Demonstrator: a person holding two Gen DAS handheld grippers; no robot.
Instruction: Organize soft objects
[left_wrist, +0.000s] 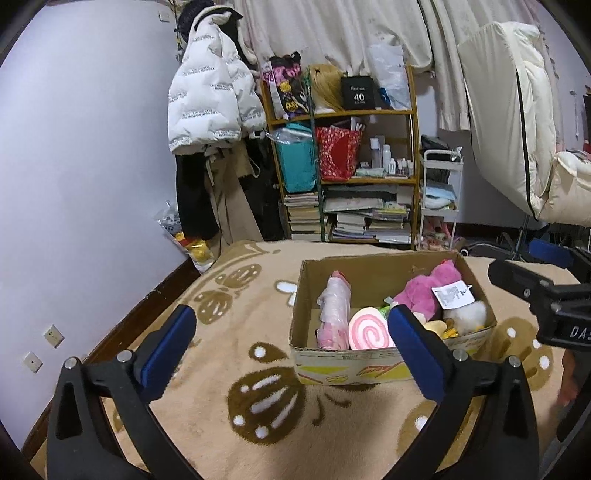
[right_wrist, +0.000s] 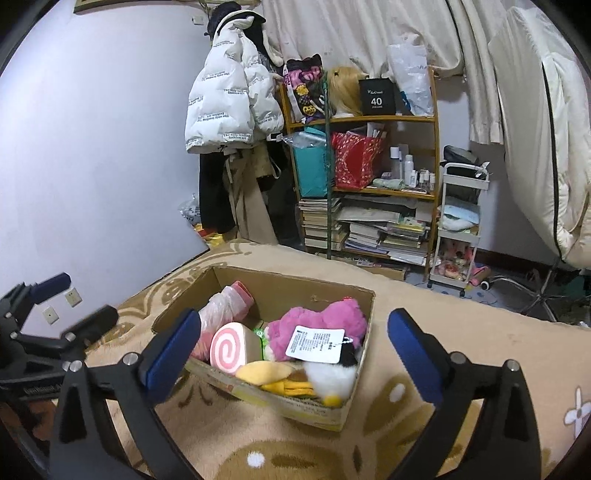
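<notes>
An open cardboard box (left_wrist: 373, 362) (right_wrist: 354, 295) sits on a tan patterned blanket. Inside lie a pink plush with a white tag (left_wrist: 428, 291) (right_wrist: 321, 325), a pink swirl roll cushion (left_wrist: 369, 332) (right_wrist: 229, 350), a pink item wrapped in plastic (left_wrist: 334, 306) (right_wrist: 225, 306), a white fluffy toy (left_wrist: 465, 314) (right_wrist: 330, 376) and a yellow soft toy (right_wrist: 266, 371). My left gripper (left_wrist: 291, 343) is open and empty, in front of the box. My right gripper (right_wrist: 295, 343) is open and empty, just before the box's near side. Each gripper shows at the edge of the other's view.
The blanket (left_wrist: 229, 369) covers a bed. Behind stand a wooden shelf (left_wrist: 347, 177) with bags and books, a hanging white puffer jacket (left_wrist: 207, 96), a white trolley (left_wrist: 439, 199) and a cream duvet (left_wrist: 517, 129). A lilac wall (left_wrist: 81, 166) is on the left.
</notes>
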